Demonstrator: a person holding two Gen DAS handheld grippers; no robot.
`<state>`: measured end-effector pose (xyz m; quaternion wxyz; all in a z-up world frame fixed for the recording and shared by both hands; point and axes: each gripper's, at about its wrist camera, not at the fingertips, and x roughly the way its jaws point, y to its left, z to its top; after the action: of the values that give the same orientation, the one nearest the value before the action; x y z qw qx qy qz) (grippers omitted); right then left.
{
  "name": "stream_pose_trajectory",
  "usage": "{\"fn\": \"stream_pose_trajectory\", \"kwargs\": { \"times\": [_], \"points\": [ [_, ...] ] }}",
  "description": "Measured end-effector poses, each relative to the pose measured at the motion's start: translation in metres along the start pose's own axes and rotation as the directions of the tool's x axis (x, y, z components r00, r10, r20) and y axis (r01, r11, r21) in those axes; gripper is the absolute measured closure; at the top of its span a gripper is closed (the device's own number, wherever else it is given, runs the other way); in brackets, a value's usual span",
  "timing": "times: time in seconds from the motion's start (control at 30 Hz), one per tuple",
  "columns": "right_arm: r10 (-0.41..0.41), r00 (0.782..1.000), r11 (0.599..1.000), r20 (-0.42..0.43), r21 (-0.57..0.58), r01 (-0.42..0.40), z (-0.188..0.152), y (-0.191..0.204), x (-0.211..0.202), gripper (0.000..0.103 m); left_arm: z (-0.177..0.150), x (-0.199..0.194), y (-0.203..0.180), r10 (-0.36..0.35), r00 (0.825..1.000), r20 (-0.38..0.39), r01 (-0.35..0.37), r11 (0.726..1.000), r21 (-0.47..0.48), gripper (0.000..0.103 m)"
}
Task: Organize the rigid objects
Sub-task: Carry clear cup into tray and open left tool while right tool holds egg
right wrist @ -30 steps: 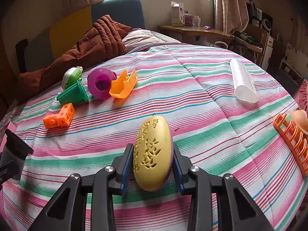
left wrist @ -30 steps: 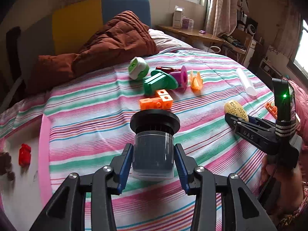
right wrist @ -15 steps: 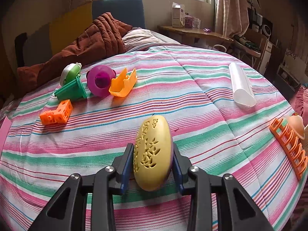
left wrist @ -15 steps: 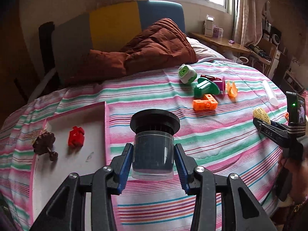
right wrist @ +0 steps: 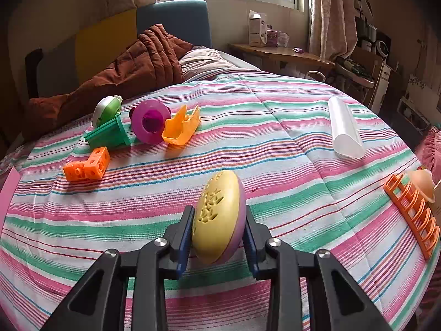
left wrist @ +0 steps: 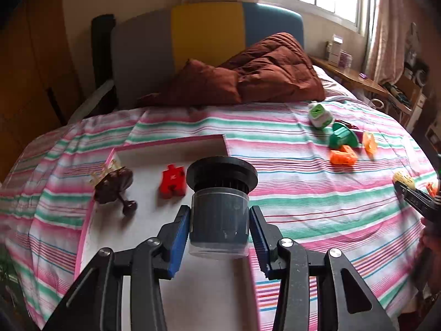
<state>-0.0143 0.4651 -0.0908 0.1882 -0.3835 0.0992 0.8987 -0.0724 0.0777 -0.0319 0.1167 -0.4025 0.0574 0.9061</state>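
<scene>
Left gripper (left wrist: 220, 227) clamping dark lidded jar (left wrist: 220, 204) over pink-rimmed tray (left wrist: 171, 141) for deposit; right gripper (right wrist: 217, 233) closing, tightening on yellow oval case (right wrist: 217, 216) awaiting sorting

The left gripper (left wrist: 219, 229) clamps a dark jar (left wrist: 219, 220) by its clear body, black lid forward, over the white tray (left wrist: 143, 220) at the bed's left side. In the tray lie a red piece (left wrist: 172, 181) and a brown toy (left wrist: 113, 184) by the left rim. Green and orange toys (left wrist: 341, 144) cluster toward the bed's right edge.
</scene>
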Motion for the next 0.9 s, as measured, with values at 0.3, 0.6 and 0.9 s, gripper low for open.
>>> {"fn": "stream_pose_trajectory", "kwargs": {
  "times": [0.3,0.6,0.9],
  "points": [
    [-0.008,1.0,1.0,0.017,-0.005,0.008,0.0,0.001,-0.004,0.073,-0.007,0.02,0.049,0.038,0.998,-0.047,-0.042,0.995,-0.094,0.059],
    [0.006,1.0,0.999,0.023,-0.053,-0.004,0.002,0.013,-0.013,0.074,-0.007,0.046,0.087,-0.017,0.992,-0.122,-0.007,0.981,-0.192,0.059],
    [0.074,0.997,0.995,0.016,-0.062,-0.073,-0.001,0.033,-0.029,0.075,0.016,0.062,0.1,-0.101,0.992,-0.07,0.081,0.964,-0.255,0.018]
  ]
}}
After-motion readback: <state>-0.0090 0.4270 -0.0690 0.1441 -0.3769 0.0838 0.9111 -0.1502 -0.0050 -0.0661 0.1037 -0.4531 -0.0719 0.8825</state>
